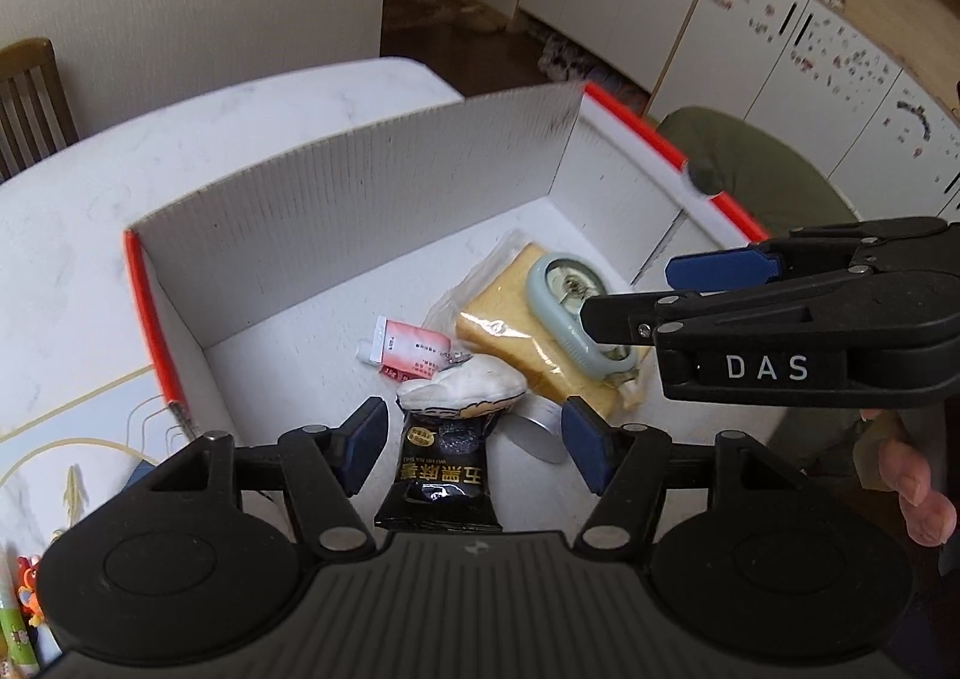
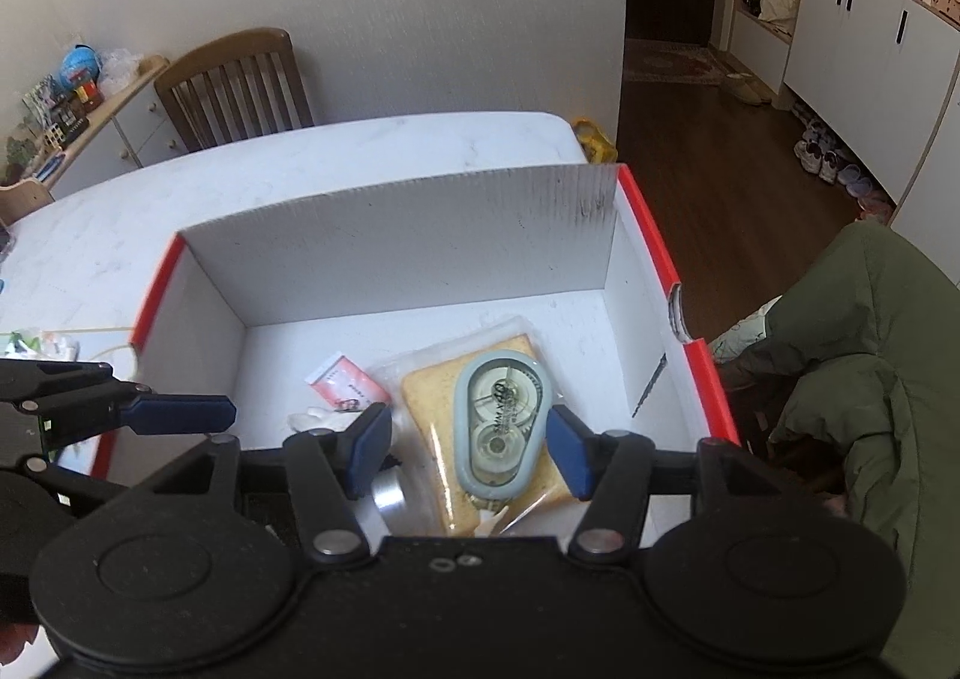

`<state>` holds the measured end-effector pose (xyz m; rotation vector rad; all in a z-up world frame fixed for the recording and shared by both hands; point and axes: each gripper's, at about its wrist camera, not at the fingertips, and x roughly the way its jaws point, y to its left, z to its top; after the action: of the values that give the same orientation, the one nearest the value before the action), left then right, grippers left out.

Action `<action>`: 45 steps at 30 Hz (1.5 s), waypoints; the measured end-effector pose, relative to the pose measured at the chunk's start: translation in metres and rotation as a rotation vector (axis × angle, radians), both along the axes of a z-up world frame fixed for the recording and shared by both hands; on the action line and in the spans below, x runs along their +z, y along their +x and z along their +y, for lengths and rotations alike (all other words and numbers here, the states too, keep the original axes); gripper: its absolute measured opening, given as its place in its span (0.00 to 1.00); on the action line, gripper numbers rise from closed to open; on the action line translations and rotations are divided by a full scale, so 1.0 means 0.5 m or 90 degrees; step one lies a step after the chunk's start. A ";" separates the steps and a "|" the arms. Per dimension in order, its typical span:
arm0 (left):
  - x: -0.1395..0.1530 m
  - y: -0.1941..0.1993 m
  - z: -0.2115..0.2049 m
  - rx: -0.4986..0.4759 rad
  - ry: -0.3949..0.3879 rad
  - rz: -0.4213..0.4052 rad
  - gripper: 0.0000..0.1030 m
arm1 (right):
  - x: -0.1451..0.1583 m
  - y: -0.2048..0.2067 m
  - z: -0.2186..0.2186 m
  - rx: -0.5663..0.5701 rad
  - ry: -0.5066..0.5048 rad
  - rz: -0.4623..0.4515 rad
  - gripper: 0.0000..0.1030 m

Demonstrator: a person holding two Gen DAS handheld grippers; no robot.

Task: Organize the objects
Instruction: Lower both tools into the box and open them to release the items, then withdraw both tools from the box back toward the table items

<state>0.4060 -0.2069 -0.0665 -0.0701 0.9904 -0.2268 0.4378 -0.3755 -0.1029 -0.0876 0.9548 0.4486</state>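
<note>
A correction tape dispenser [image 2: 503, 427] lies on a wrapped slice of bread [image 2: 432, 397] inside the white box [image 2: 396, 235] with the red rim, towards its right side. Left of the bread lie a pink tube [image 1: 408, 352], a white plush piece [image 1: 462, 388] and a black snack packet [image 1: 441, 478]. The right gripper [image 2: 468, 448] hangs released over the dispenser. The left gripper [image 1: 474, 442] stands spread above the packet.

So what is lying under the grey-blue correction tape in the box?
The correction tape rests on a slice of bread sealed in a clear wrapper, which lies on the floor of the box. Whether anything is under the bread cannot be seen; the bread covers it.
</note>
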 end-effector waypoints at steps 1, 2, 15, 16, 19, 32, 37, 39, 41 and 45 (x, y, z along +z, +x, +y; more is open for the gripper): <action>0.006 -0.006 0.003 0.002 -0.005 -0.005 0.61 | 0.005 -0.005 0.000 0.000 0.001 -0.004 0.56; 0.012 -0.011 0.006 0.004 -0.012 -0.010 0.61 | 0.011 -0.011 0.001 0.001 0.003 -0.007 0.56; 0.079 -0.095 0.065 0.025 -0.054 -0.072 0.61 | 0.077 -0.097 0.024 0.018 0.014 -0.058 0.57; 0.085 -0.104 0.069 0.023 -0.052 -0.079 0.61 | 0.081 -0.104 0.027 0.020 0.014 -0.065 0.59; 0.100 -0.128 0.087 0.022 -0.061 -0.093 0.61 | 0.090 -0.125 0.035 0.020 0.017 -0.076 0.60; 0.132 -0.228 0.164 0.012 -0.060 -0.129 0.64 | 0.104 -0.202 0.102 0.022 0.019 -0.097 0.68; 0.133 -0.265 0.203 0.013 -0.054 -0.138 0.67 | 0.108 -0.228 0.132 0.016 0.027 -0.101 0.75; 0.133 -0.279 0.219 0.017 -0.051 -0.140 0.68 | 0.109 -0.240 0.144 0.014 0.034 -0.104 0.78; 0.131 -0.295 0.238 0.022 -0.046 -0.143 0.70 | 0.107 -0.252 0.157 0.016 0.038 -0.104 0.80; 0.123 -0.325 0.274 0.033 -0.039 -0.140 0.77 | 0.103 -0.276 0.190 0.024 0.043 -0.104 0.85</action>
<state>0.2434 -0.0701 -0.0048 -0.1234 0.7619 -0.2129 0.2998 -0.2806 -0.0516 -0.0799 0.7781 0.5000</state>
